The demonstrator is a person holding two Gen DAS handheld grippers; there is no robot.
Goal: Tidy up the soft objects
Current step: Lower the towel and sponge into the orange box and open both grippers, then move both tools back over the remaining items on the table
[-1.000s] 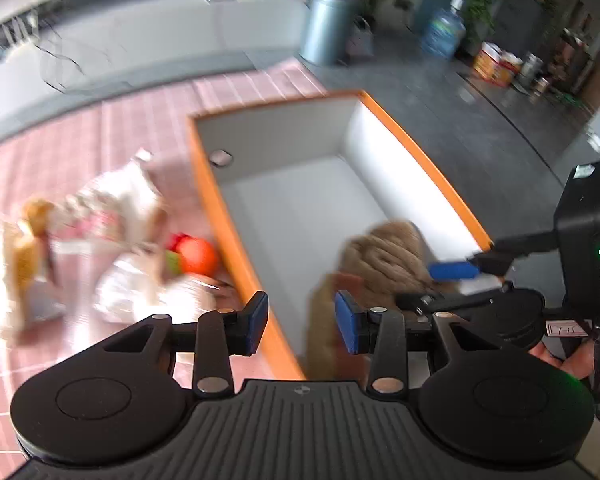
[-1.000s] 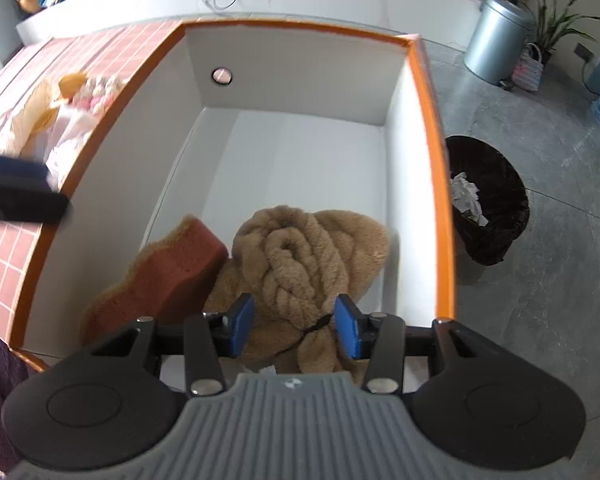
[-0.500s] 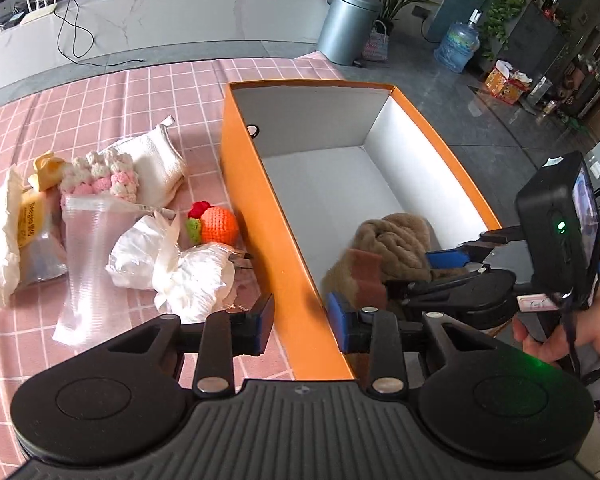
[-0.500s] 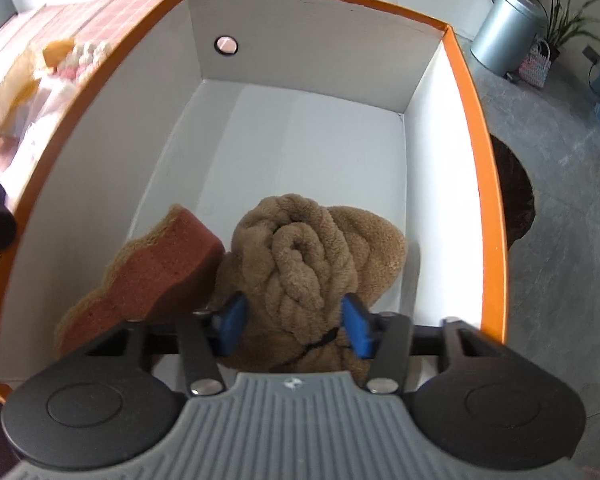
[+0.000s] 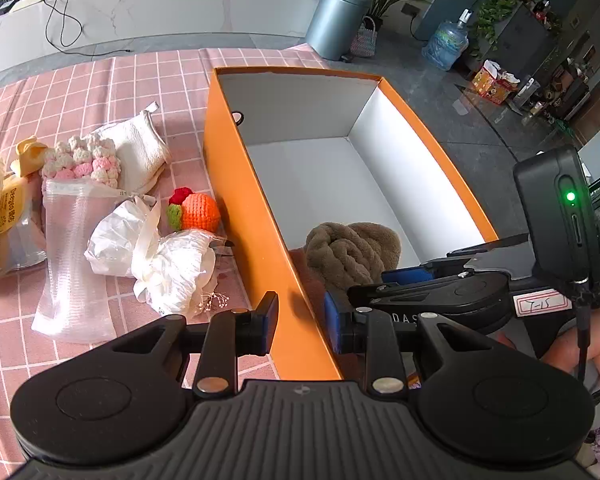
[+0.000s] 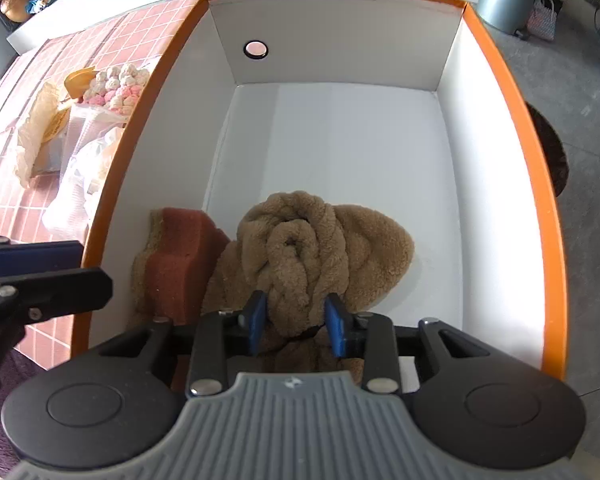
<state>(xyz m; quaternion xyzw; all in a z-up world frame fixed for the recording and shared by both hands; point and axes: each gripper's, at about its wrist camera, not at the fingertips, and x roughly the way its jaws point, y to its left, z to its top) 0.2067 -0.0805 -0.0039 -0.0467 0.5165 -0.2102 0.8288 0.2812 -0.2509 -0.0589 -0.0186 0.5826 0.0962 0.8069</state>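
Observation:
An orange box (image 5: 240, 200) with a white inside (image 6: 340, 140) stands on the pink checked cloth. A brown fluffy knotted toy (image 6: 300, 248) lies at its near end, beside a red-brown sponge (image 6: 180, 256). My right gripper (image 6: 296, 322) is low in the box with its fingers on either side of the toy's near part. The toy also shows in the left wrist view (image 5: 348, 252). My left gripper (image 5: 300, 324) is open and empty, straddling the box's near left wall. An orange crochet fruit (image 5: 198, 212), a white crumpled bag (image 5: 168, 260) and a pink-white crochet piece (image 5: 86, 158) lie left of the box.
A white pouch (image 5: 138, 152), a clear plastic sleeve (image 5: 70, 260) and a yellow-labelled packet (image 5: 8, 216) lie on the cloth further left. A grey bin (image 5: 338, 20) stands on the floor beyond the table. A black waste bin (image 6: 548, 152) sits right of the box.
My left gripper has pulled back towards the box's near left wall, so the view now takes in the whole box. My right gripper has sunk lower over the brown toy and its jaws have narrowed on it.

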